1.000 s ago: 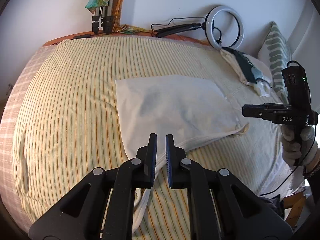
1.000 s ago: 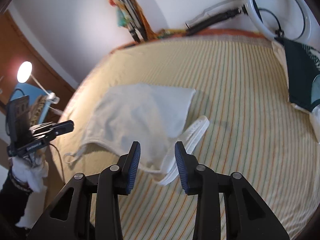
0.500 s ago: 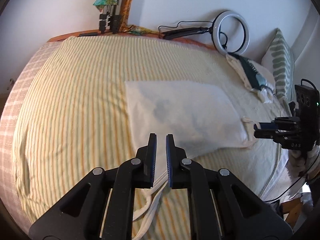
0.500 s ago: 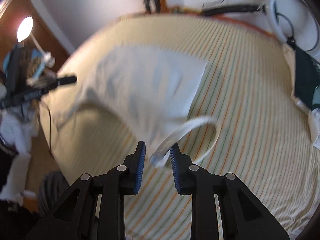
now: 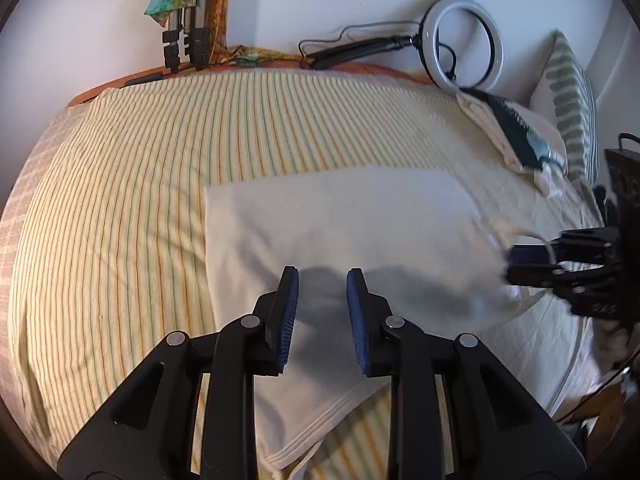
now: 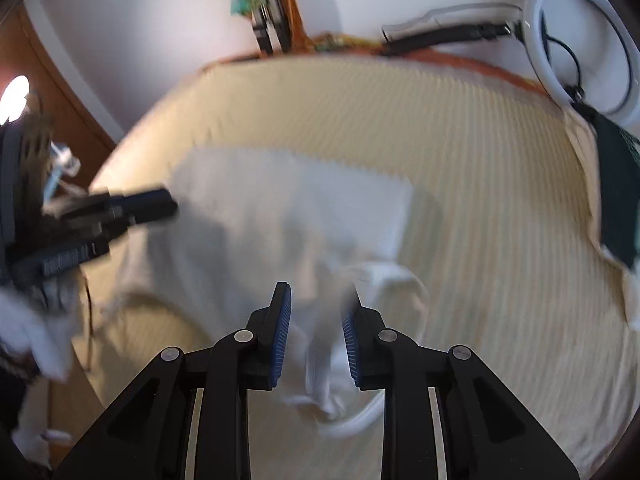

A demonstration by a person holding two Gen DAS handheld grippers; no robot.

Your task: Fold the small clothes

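Observation:
A cream sleeveless top [image 5: 352, 232] lies folded on the striped bedspread [image 5: 120, 208]. My left gripper [image 5: 322, 314] is open just above its near part, with nothing between the pads. In the right wrist view the top [image 6: 280, 220] is blurred, and its shoulder strap [image 6: 384, 276] lies loose under and beside my right gripper [image 6: 316, 330], which is open. The right gripper also shows in the left wrist view [image 5: 560, 260] at the top's right edge, and the left gripper shows in the right wrist view [image 6: 100, 216] at its left edge.
A ring light [image 5: 462, 44] leans on the far wall. A dark patterned cloth [image 5: 516, 136] and a striped pillow [image 5: 572, 92] lie at the bed's right end. Tripod legs [image 5: 188, 20] stand at the back. A lamp [image 6: 14, 96] glows at the left.
Both grippers were shut on parts of the top and have opened. The top has dropped flat onto the bed, and the left gripper now hangs over it.

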